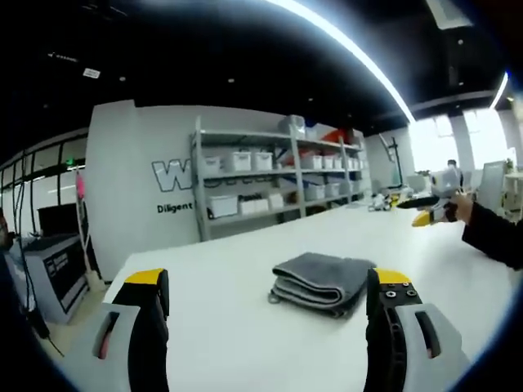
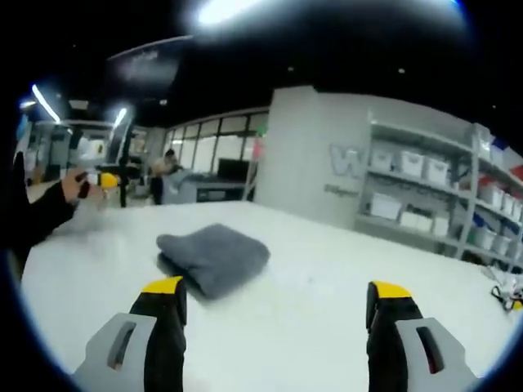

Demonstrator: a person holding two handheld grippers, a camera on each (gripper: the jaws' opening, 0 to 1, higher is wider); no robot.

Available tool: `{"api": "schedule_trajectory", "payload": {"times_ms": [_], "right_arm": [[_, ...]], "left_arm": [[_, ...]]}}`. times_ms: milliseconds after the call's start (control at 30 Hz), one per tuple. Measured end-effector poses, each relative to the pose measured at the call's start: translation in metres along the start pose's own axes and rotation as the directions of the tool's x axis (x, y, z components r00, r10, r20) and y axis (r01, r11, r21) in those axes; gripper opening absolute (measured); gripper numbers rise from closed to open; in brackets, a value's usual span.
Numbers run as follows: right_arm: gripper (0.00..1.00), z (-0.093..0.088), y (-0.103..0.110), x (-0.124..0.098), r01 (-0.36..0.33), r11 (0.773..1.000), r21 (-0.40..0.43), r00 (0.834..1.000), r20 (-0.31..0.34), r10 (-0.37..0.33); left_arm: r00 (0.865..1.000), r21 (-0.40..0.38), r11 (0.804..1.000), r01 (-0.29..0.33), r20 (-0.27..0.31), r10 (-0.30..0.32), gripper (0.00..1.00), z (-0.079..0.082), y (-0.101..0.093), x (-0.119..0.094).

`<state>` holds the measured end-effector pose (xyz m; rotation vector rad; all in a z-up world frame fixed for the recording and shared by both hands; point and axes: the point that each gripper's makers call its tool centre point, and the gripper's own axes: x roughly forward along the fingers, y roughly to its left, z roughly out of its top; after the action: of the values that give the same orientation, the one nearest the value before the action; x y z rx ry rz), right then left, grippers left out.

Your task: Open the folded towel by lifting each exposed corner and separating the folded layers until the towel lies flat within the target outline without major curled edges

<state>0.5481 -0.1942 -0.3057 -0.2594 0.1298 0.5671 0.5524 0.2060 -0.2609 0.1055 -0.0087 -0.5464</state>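
Note:
A folded grey towel (image 1: 321, 282) lies on the white table (image 1: 237, 343), its stacked layers facing the left gripper view. My left gripper (image 1: 268, 287) hovers just short of it, jaws wide open and holding nothing. In the right gripper view the same towel (image 2: 214, 257) sits ahead and to the left of my right gripper (image 2: 276, 292), which is also open and empty. Each gripper appears in the other's view, held by a hand in a dark sleeve: the right gripper (image 1: 420, 212) at the right edge, the left gripper (image 2: 105, 180) at the left edge.
Metal shelving (image 1: 278, 180) with white bins stands beyond the table's far edge, next to a grey wall with lettering (image 1: 176, 175). Small items (image 1: 384, 200) lie at the table's far right end. A desk (image 1: 49, 269) stands off to the left. A person (image 2: 167, 163) is in the background.

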Motion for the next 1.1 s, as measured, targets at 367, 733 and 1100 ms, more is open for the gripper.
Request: {"api": "schedule_trajectory", "payload": {"times_ms": [367,733,1100], "right_arm": [[0.87,0.0,0.008,0.009,-0.004,0.999,0.032,1.0,0.028,0.003],[0.85,-0.011,0.001,0.02,-0.048,0.986,0.16,0.993,-0.096,0.064],[0.83,0.029,-0.018,0.029,-0.04,0.999,0.032,0.98,-0.192,0.045]], "left_arm": [[0.999,-0.002,0.999,-0.049,-0.023,0.049,1.0,-0.022,-0.005,-0.009],[0.997,-0.042,0.999,-0.002,-0.074,-0.001,0.97,-0.005,-0.01,0.005],[0.993,0.007,1.0,0.026,-0.117,-0.025,1.0,0.032,0.018,0.025]]}}
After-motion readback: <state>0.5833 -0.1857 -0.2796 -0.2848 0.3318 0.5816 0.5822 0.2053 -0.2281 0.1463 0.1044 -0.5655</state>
